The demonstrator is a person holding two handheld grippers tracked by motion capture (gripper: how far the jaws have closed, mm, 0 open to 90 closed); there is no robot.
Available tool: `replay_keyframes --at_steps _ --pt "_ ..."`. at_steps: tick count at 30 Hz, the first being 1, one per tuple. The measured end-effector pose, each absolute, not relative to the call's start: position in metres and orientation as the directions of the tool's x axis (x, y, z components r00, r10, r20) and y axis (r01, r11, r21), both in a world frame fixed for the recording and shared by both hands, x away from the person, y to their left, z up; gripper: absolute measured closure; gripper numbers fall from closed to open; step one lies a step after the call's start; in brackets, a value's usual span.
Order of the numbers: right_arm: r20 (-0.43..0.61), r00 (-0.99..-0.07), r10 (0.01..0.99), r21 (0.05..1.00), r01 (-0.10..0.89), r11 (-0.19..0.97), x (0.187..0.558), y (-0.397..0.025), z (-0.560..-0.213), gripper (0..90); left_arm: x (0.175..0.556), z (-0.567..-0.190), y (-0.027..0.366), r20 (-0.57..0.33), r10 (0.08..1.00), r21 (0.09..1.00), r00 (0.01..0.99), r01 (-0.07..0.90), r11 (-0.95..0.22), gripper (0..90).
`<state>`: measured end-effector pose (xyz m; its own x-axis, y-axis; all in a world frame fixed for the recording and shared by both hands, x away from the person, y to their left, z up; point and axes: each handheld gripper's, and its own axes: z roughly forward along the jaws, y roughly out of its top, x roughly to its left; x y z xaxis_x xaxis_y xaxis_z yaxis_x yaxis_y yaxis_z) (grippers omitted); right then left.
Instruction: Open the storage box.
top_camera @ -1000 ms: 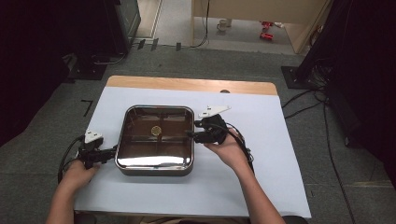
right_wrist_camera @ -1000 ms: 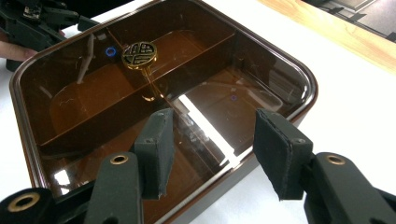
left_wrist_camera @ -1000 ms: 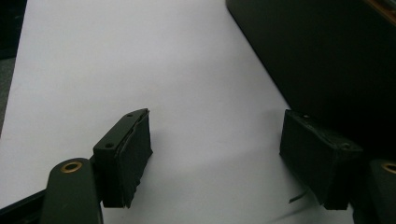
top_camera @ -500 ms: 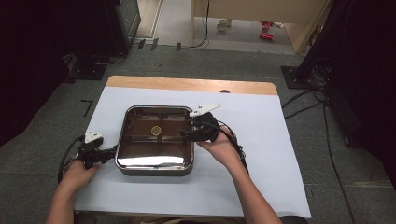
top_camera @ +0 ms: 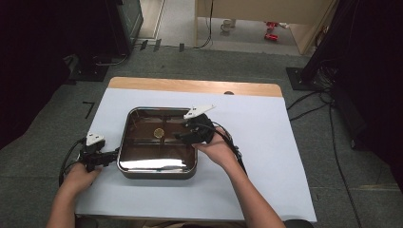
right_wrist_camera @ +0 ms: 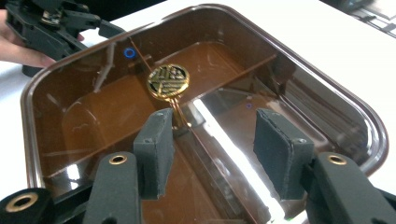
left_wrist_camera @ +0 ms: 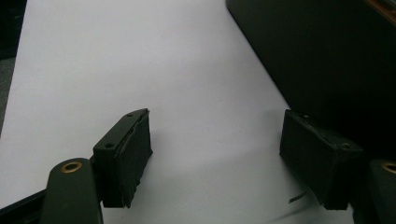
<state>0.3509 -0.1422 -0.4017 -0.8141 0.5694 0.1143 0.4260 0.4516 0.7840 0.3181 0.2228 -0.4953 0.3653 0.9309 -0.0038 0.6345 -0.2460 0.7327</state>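
A glossy brown square box (top_camera: 142, 145) with a round gold emblem (top_camera: 158, 133) at its centre sits on the white sheet. My right gripper (top_camera: 179, 137) hovers open over the box's right half and points left toward the emblem. In the right gripper view the gripper (right_wrist_camera: 215, 123) has its pads apart above the shiny brown surface (right_wrist_camera: 93, 112), with the emblem (right_wrist_camera: 168, 81) just ahead. My left gripper (top_camera: 113, 153) rests open on the sheet at the box's left side. In the left gripper view the gripper (left_wrist_camera: 217, 121) holds nothing, and the dark box wall (left_wrist_camera: 327, 56) stands beside its right pad.
A white sheet (top_camera: 266, 156) covers the wooden table, whose far edge (top_camera: 190, 86) stays bare. Cables trail from both grippers. Dark equipment and cables stand on the floor around the table.
My right gripper has moved left from the box's right edge to over its inside, nearer the emblem. The left gripper has stayed where it was.
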Motion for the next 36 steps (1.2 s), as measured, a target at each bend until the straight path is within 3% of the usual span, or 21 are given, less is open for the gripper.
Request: replay_keyframes --at_steps 36 --pt "0.107 -0.839 0.534 0.784 0.401 0.474 0.361 -0.092 -0.421 47.5 0.318 -0.495 0.223 -0.004 0.931 0.733 0.365 0.635 -0.246 25.0"
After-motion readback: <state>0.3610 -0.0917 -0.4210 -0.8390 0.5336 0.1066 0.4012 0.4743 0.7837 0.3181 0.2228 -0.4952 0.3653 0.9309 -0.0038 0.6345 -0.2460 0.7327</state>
